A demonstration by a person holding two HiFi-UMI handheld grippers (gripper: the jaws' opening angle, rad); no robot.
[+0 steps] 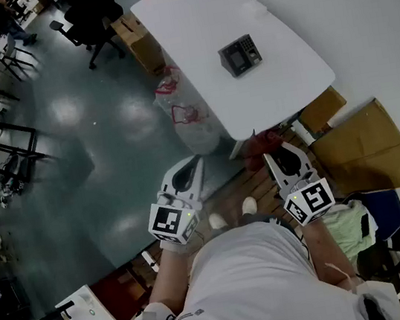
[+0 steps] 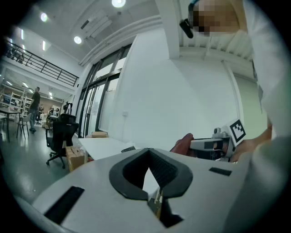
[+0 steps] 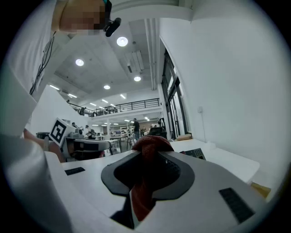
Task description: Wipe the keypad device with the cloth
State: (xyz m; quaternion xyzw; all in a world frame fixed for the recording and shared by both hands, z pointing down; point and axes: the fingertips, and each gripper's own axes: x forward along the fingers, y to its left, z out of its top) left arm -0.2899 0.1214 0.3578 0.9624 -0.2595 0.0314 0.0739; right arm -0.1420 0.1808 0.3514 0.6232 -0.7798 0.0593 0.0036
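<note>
Centrally on the white table [image 1: 186,22] lies the keypad device [image 1: 240,56]. Just short of the table's near edge, the right gripper [image 1: 280,154] clamps the red cloth [image 1: 261,141]. Beside it, the left gripper [image 1: 190,167], jaws pressed together, grips nothing.

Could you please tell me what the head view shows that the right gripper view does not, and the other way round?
Only the head view shows the person's shoes, a plastic bag beside the white table and cardboard boxes on the floor. Only the right gripper view shows ceiling lights, a balcony railing and, close up, the red cloth clamped in the right tongs. Both show the table, the keypad device on it, the cloth and the left tongs.
</note>
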